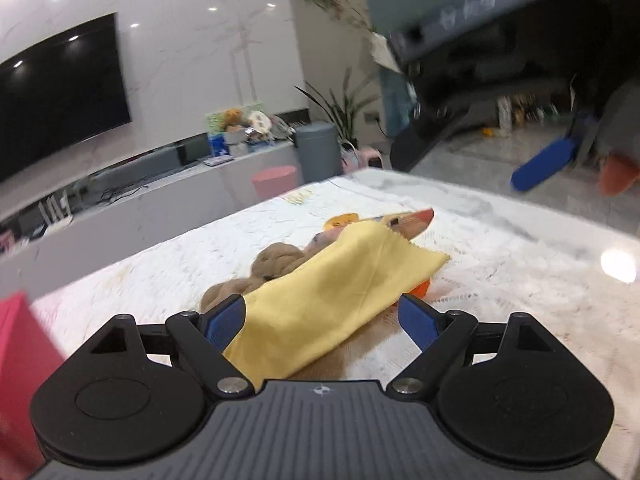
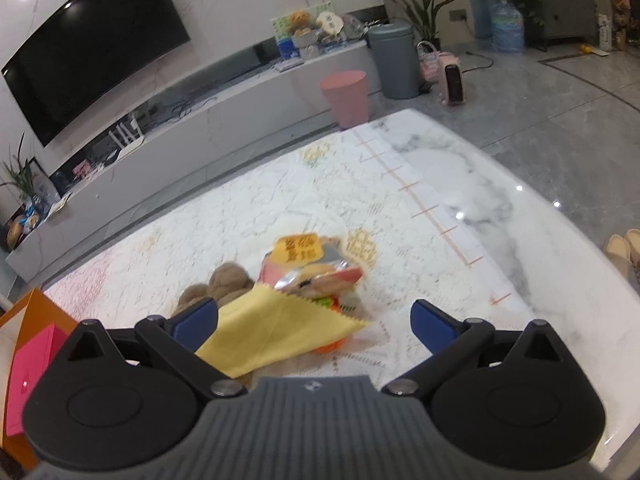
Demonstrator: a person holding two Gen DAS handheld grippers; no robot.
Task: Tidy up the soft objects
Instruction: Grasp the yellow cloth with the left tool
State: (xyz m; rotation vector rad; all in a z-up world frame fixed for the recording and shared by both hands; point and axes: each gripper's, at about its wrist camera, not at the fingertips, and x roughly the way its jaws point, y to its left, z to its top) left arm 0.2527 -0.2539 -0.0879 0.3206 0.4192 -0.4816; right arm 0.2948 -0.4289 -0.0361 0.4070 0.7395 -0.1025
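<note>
Ahead of the left tool (image 1: 322, 322), whose blue fingers stand wide apart and grip nothing, a yellow cloth (image 1: 332, 292) lies draped over a small heap on the worktop (image 1: 520, 280). The cloth's near end reaches back between the two fingers and lies against the left one; whether it touches the right one cannot be told. Beyond the cloth, to its left, sits a tan knitted plush (image 1: 276, 260), and past its far edge a snack packet (image 1: 404, 220) pokes out. Something orange (image 1: 420, 290) shows under the cloth's right edge.

The right tool (image 2: 314, 322) is also spread open and empty, above the same heap; from the left wrist view it hangs blurred, high and to the right (image 1: 472, 160).

At the right tool's left edge stands an orange box (image 2: 28, 316) with a pink box (image 2: 34, 376) in it. Across the floor beyond the worktop stand a pink bin (image 2: 346, 98) and a grey bin (image 2: 394, 60); what they hold is hidden.
</note>
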